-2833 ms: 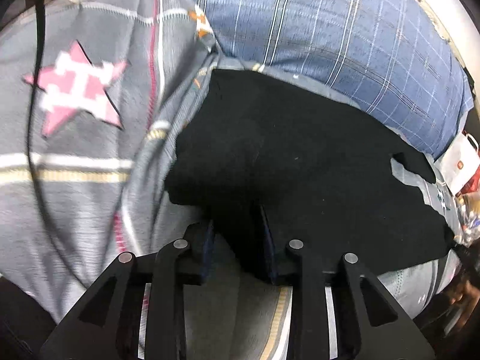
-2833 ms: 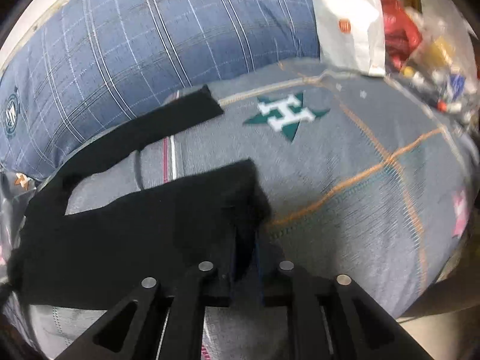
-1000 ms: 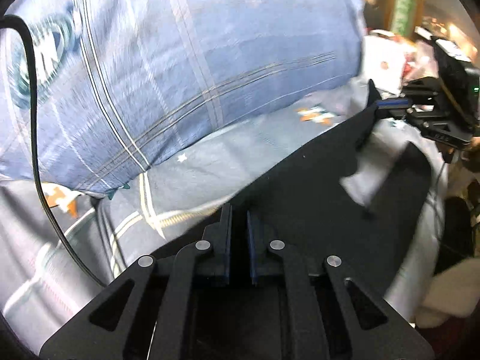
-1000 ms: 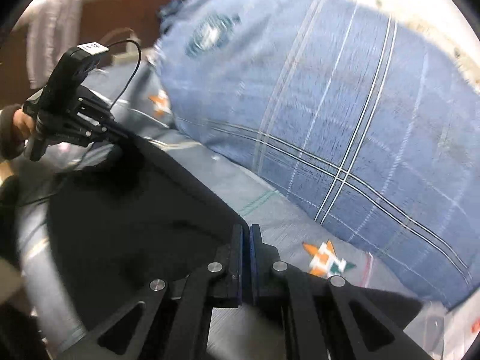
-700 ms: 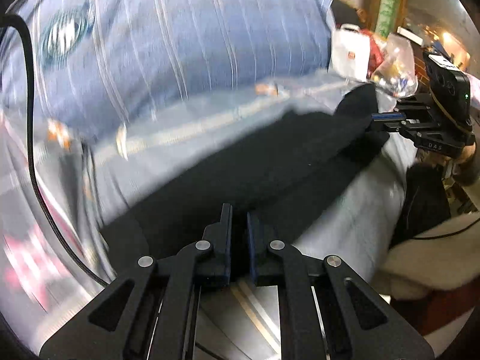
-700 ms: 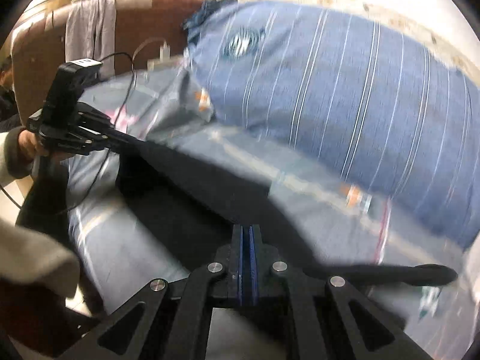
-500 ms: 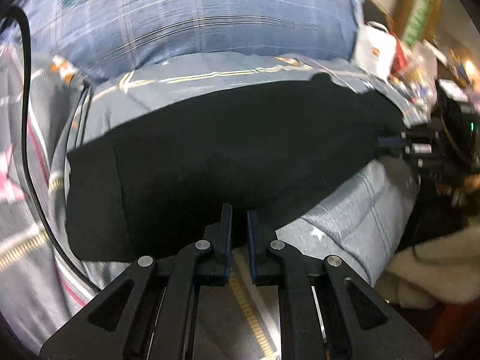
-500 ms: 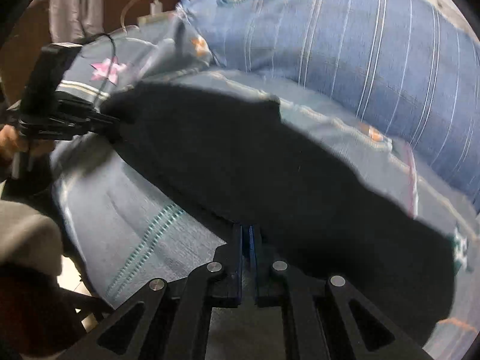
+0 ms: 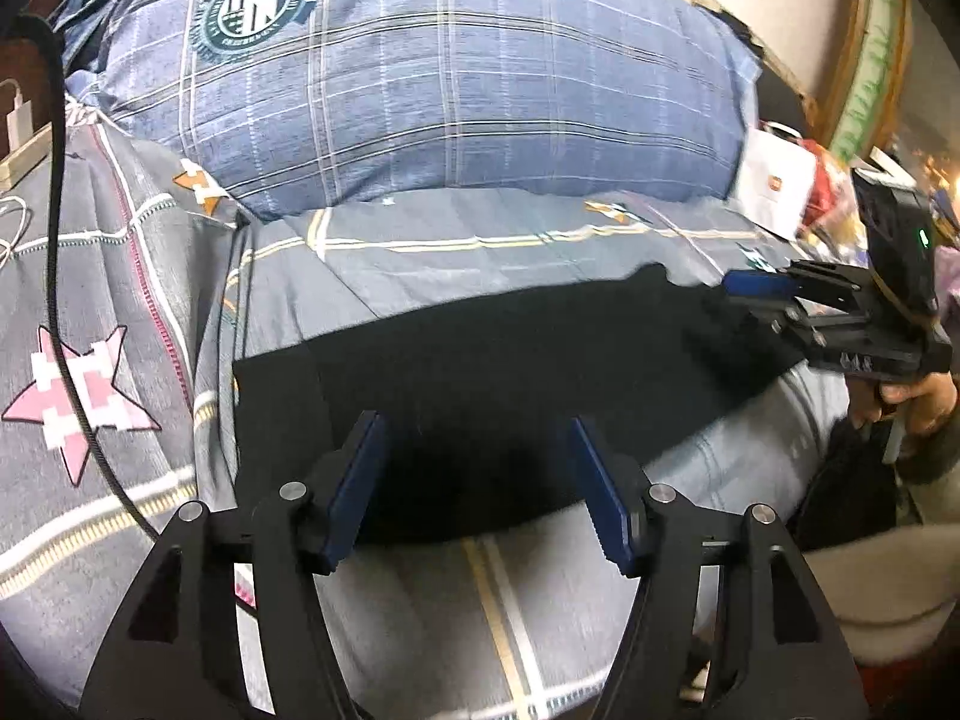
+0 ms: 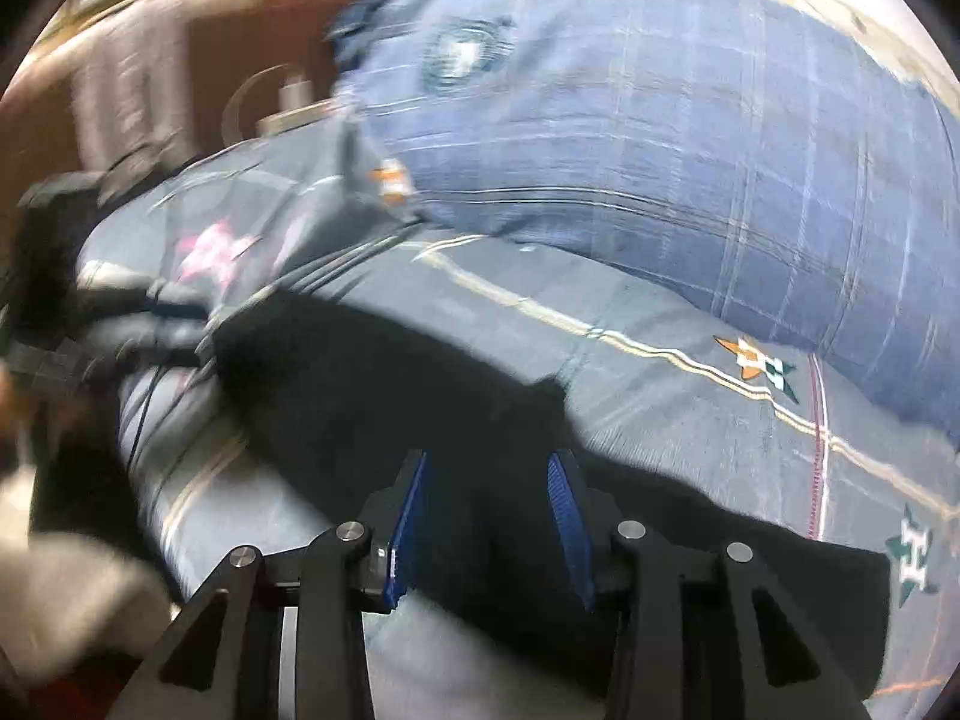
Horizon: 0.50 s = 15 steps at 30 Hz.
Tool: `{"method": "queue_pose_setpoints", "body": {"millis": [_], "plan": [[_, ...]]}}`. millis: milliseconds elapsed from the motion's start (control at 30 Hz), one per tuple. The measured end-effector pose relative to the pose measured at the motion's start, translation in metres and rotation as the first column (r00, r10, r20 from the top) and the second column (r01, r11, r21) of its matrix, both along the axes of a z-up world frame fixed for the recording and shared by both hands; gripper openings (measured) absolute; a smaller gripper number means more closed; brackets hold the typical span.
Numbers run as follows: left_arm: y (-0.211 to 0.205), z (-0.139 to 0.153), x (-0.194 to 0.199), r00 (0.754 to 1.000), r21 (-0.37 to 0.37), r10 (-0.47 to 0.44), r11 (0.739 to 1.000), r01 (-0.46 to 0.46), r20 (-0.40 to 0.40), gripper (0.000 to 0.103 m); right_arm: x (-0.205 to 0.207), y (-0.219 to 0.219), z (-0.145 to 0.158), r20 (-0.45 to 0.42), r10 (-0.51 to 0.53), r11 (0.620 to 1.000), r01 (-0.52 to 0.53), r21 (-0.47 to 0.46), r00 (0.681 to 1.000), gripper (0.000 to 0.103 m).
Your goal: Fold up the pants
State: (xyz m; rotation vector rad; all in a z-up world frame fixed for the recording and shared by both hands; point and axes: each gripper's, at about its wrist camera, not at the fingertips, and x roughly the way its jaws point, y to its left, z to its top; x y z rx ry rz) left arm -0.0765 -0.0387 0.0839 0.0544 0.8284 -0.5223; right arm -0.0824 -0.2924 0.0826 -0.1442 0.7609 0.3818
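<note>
The black pants (image 9: pixel 498 372) lie flat in a long band across the grey patterned bedspread (image 9: pixel 420 252). My left gripper (image 9: pixel 477 456) is open over the near edge of the pants, blue pads apart and holding nothing. My right gripper (image 10: pixel 489 492) is open over the other end of the pants (image 10: pixel 384 396). It also shows in the left wrist view (image 9: pixel 774 294), at the right end of the fabric. The left gripper appears blurred at the far left of the right wrist view (image 10: pixel 90 312).
A big blue plaid pillow (image 9: pixel 450 78) lies behind the pants. A black cable (image 9: pixel 66 300) runs down the left side of the bed. A white bag (image 9: pixel 774 186) and clutter sit at the far right. A charger (image 9: pixel 15 120) lies at the far left.
Both grippers were shut on the pants and carried them up and over, laying them flat on the bed. Now both have opened and let go of the fabric.
</note>
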Motion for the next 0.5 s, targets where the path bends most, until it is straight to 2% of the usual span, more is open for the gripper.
{"method": "queue_pose_setpoints", "body": {"millis": [100, 167, 200, 233, 267, 333, 400, 500], "plan": [[-0.001, -0.017, 0.019, 0.998, -0.026, 0.043, 0.999, -0.044, -0.037, 0.063, 0.043, -0.009, -0.01, -0.078, -0.094, 0.992, 0.1, 0.079, 0.992, 0.039], [-0.003, -0.032, 0.028, 0.995, -0.012, 0.058, 0.998, -0.059, -0.075, 0.063, 0.07, -0.01, -0.029, -0.187, -0.102, 0.989, 0.12, 0.087, 0.977, 0.037], [-0.004, -0.044, 0.031, 0.992, 0.009, 0.07, 0.998, -0.07, -0.105, 0.063, 0.078, -0.007, -0.038, -0.226, -0.07, 0.989, 0.097, 0.108, 0.971, 0.019], [-0.003, -0.051, 0.032, 0.989, 0.017, 0.078, 0.997, -0.076, -0.127, 0.063, 0.078, -0.003, -0.039, -0.227, -0.049, 0.992, 0.073, 0.101, 0.973, 0.016], [-0.002, -0.057, 0.031, 0.987, 0.012, 0.079, 0.997, -0.079, -0.143, 0.063, 0.074, 0.004, -0.036, -0.198, -0.027, 0.998, 0.039, 0.057, 0.98, 0.013], [0.0, -0.057, 0.021, 0.994, -0.002, 0.052, 0.999, -0.052, -0.1, 0.064, 0.063, 0.007, -0.022, -0.131, -0.011, 0.999, 0.015, 0.035, 0.991, 0.012], [-0.001, -0.059, 0.017, 0.995, -0.004, 0.038, 0.999, -0.039, -0.092, 0.064, 0.058, 0.001, -0.015, -0.081, -0.051, 0.998, 0.054, 0.041, 0.995, 0.012], [-0.004, -0.06, 0.019, 0.994, -0.015, 0.063, 0.998, -0.064, -0.086, 0.064, 0.069, 0.009, -0.041, -0.076, -0.124, 0.992, 0.121, -0.042, 0.989, 0.012]]}}
